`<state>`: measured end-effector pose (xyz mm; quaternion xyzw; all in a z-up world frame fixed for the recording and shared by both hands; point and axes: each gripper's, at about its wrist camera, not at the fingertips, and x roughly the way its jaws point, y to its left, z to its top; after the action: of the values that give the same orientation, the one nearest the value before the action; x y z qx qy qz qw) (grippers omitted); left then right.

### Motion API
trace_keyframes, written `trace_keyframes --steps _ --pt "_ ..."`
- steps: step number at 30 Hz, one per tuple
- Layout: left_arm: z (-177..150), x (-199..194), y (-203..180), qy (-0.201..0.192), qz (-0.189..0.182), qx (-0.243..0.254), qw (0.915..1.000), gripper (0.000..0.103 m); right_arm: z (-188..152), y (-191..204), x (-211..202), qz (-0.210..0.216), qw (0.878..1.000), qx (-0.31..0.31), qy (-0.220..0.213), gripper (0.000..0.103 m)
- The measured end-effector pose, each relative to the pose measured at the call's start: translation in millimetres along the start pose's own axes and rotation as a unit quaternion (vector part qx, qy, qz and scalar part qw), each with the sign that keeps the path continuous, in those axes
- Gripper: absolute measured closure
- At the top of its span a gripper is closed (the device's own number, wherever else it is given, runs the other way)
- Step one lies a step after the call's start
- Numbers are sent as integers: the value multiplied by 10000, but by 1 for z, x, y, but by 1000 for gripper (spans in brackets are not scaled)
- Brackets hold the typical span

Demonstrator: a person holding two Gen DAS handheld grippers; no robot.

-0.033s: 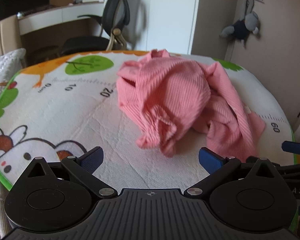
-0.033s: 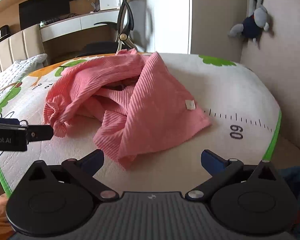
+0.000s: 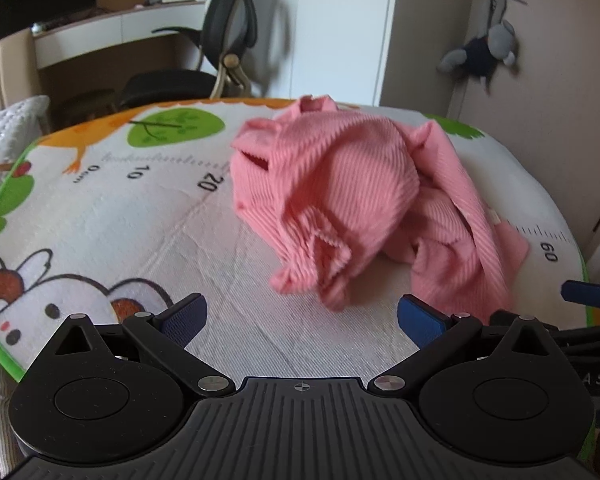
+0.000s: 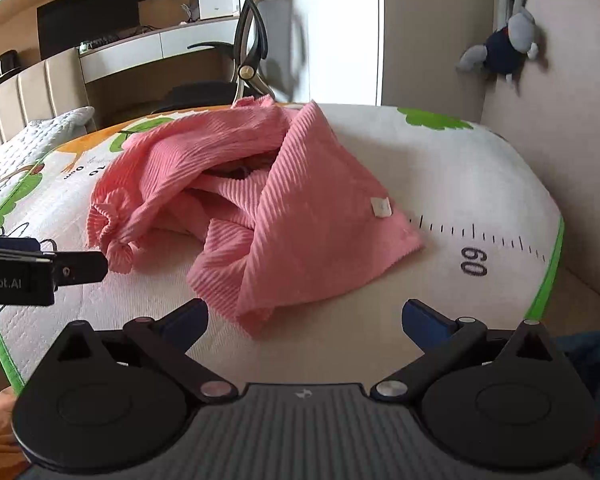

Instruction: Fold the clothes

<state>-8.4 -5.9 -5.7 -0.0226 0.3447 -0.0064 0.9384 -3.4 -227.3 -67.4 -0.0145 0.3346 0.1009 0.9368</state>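
A pink ribbed garment (image 3: 340,200) lies crumpled in a heap on a white cartoon-printed mat (image 3: 140,220). It also shows in the right wrist view (image 4: 284,216), with a small white label (image 4: 381,206) on its right flap. My left gripper (image 3: 302,318) is open and empty, just short of the heap's near hem. My right gripper (image 4: 304,318) is open and empty, its left fingertip close to the garment's near corner. The left gripper shows at the left edge of the right wrist view (image 4: 80,267).
The mat has a printed ruler scale (image 4: 476,236) and a green border (image 4: 552,264). A wall (image 4: 560,120) rises at the right. An office chair (image 3: 220,60) and a desk (image 3: 100,36) stand behind. A quilted pillow (image 3: 8,128) lies at the far left.
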Motion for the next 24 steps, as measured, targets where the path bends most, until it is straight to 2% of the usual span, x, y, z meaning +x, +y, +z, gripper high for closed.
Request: trace_keyframes --steps 9,13,18,22,24 --pt "-46 -12 -26 -174 205 47 9996 0 -2 -3 1 94 9999 24 122 0" --pt "-52 -19 -27 35 145 -80 9999 0 -2 1 3 78 9998 64 176 0" --pt "-44 4 -25 203 87 -73 9997 0 -4 0 4 75 9997 84 217 0" --pt "-71 -5 -31 165 70 -138 9997 0 -3 1 6 76 9996 88 240 0" --pt "-39 10 0 369 -101 -91 9992 0 -4 1 6 74 9996 90 250 0"
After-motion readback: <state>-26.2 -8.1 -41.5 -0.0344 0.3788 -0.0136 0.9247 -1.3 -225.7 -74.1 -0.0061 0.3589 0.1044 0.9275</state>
